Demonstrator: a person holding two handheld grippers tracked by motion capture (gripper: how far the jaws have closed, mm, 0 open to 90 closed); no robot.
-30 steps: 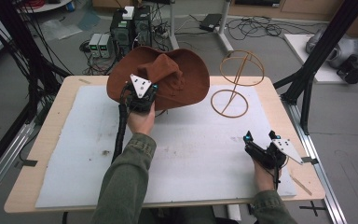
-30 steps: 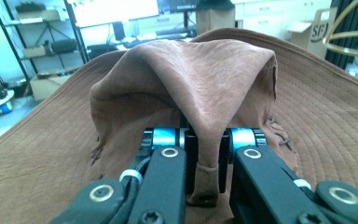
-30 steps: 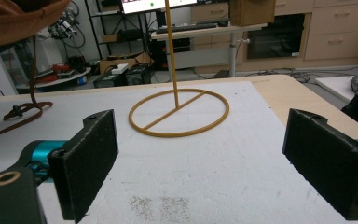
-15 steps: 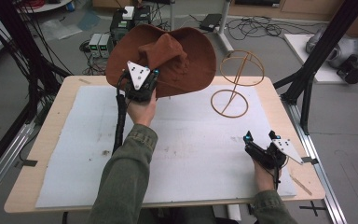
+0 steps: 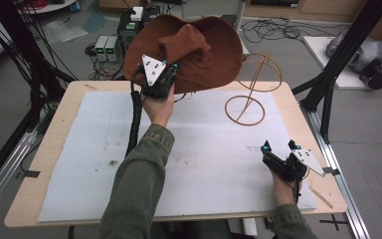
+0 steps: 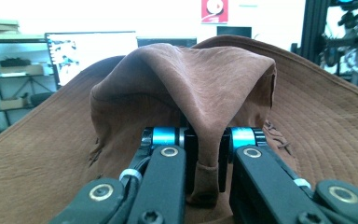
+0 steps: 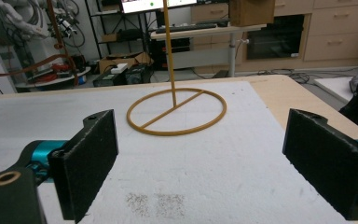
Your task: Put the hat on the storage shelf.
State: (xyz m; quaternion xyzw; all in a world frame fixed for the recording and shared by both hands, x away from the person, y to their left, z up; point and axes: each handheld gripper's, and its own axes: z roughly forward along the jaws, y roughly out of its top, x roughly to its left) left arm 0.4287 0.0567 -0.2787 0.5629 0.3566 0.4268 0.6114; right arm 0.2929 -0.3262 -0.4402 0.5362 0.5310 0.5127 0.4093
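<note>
A brown wide-brimmed hat (image 5: 206,47) hangs in the air over the table's far edge, tilted with its crown toward me. My left gripper (image 5: 173,69) is shut on a fold of the crown; in the left gripper view the pads (image 6: 223,161) pinch that fold of the hat (image 6: 205,84). To the right of the hat stands a yellow wire stand (image 5: 251,90), a ring base with a rod and a ring on top. Near the front right of the table my right gripper (image 5: 279,147) rests open, pointing at the stand (image 7: 170,60), with nothing between its jaws (image 7: 200,163).
A white mat (image 5: 204,164) covers most of the wooden table (image 5: 59,129). Black frame posts (image 5: 328,79) stand at the table's left and right sides. Cables and equipment boxes (image 5: 110,47) lie on the floor beyond the far edge.
The left hand has lifted the hat off the table, higher and a little to the right, toward the stand. The right hand has stayed put.
</note>
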